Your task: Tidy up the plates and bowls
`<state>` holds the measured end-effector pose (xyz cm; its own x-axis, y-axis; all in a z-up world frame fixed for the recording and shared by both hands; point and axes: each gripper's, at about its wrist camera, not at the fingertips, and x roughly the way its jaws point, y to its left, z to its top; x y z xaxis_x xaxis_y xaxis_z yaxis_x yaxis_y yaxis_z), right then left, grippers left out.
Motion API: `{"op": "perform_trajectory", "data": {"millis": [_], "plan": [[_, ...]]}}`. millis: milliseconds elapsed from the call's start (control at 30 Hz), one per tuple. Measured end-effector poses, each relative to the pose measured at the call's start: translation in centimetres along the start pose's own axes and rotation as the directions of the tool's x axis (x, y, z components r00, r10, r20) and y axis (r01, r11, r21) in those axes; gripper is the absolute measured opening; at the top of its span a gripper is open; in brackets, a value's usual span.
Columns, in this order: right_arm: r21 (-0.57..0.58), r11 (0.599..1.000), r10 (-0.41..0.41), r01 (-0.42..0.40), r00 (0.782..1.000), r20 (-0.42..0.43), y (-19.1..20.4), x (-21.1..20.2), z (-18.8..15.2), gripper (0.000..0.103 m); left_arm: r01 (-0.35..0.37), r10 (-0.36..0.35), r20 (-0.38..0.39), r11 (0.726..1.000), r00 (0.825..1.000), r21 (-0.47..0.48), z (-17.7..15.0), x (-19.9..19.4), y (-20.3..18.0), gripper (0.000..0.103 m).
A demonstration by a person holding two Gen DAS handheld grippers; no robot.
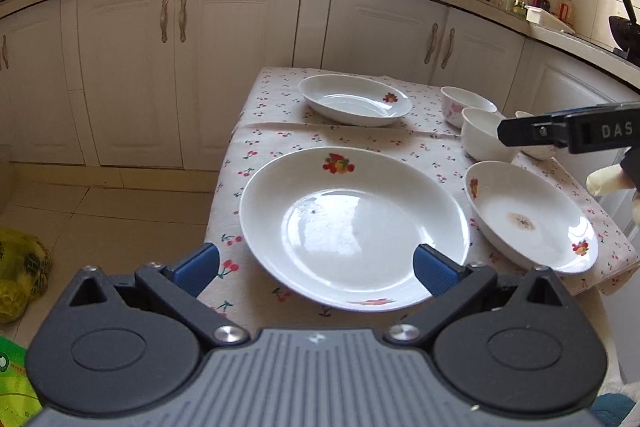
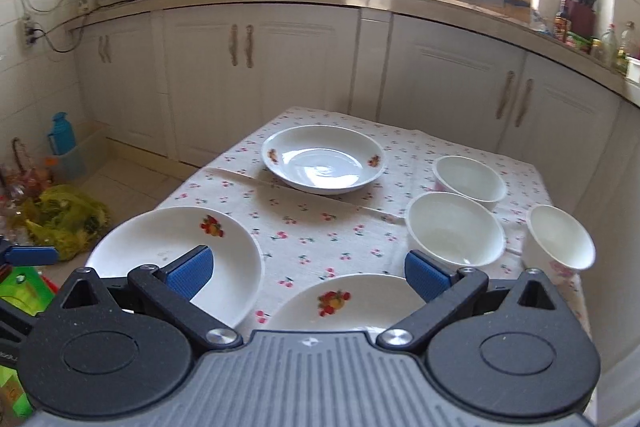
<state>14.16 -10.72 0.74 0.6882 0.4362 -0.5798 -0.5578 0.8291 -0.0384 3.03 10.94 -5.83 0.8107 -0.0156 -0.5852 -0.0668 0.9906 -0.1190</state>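
So far nothing is stacked: three plates and three bowls all lie separately on the cherry-print cloth covering the bench. Your nearest big plate sits at the front left, a second plate with a brownish mark in its middle lies just to its right, and a third plate rests at the far side. The three bowls cluster at the right edge, close together, the outermost one near the cloth's border. Your left gripper hovers over the near rim of the big plate, jaws spread wide and holding nothing. Your right gripper is likewise wide open and empty above the front plates. By my reading, all the gathering is ahead of you.
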Motion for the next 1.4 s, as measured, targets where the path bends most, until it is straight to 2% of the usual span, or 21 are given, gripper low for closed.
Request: {"op": "perform_trajectory", "data": {"millis": [67,167,267,433,500,667,933,1133,1400], "plan": [[-0.013,0.997,0.082,-0.082,0.997,-0.013,0.1,1.2,0.4,0.103,0.023,-0.023,-0.001,1.0,1.0,-0.002,-0.6,0.3,0.9,0.102],[-0.014,0.98,0.198,-0.199,0.978,-0.06,0.1,3.4,0.9,0.103,0.086,-0.085,-0.036,0.996,0.996,0.025,-1.2,1.0,1.7,0.102],[0.037,0.953,0.303,-0.3,0.946,-0.113,-0.2,5.7,1.5,0.103,0.151,-0.148,-0.047,0.987,0.988,0.062,-1.4,1.2,2.1,0.102],[0.101,0.915,0.403,-0.391,0.895,-0.189,-0.1,9.1,2.1,0.103,0.232,-0.221,-0.093,0.963,0.971,0.139,-1.3,1.7,2.1,0.102],[0.099,0.909,0.416,-0.404,0.885,-0.211,0.2,10.1,2.1,0.101,0.262,-0.247,-0.108,0.951,0.963,0.162,-1.4,1.8,2.2,0.102],[0.098,0.901,0.432,-0.422,0.859,-0.276,0.7,12.2,2.0,0.092,0.281,-0.251,-0.159,0.935,0.955,0.215,-1.2,3.2,2.4,0.101],[0.107,0.897,0.439,-0.429,0.837,-0.326,0.9,13.8,2.1,0.08,0.311,-0.273,-0.172,0.912,0.947,0.267,-0.6,4.3,2.2,0.099],[0.126,0.892,0.451,-0.435,0.826,-0.338,0.7,14.7,2.1,0.076,0.335,-0.291,-0.184,0.893,0.939,0.299,-0.2,4.7,1.9,0.095],[0.125,0.892,0.45,-0.435,0.826,-0.34,0.7,14.6,2.1,0.076,0.334,-0.281,-0.202,0.889,0.938,0.315,0.1,5.2,1.6,0.095]]}}
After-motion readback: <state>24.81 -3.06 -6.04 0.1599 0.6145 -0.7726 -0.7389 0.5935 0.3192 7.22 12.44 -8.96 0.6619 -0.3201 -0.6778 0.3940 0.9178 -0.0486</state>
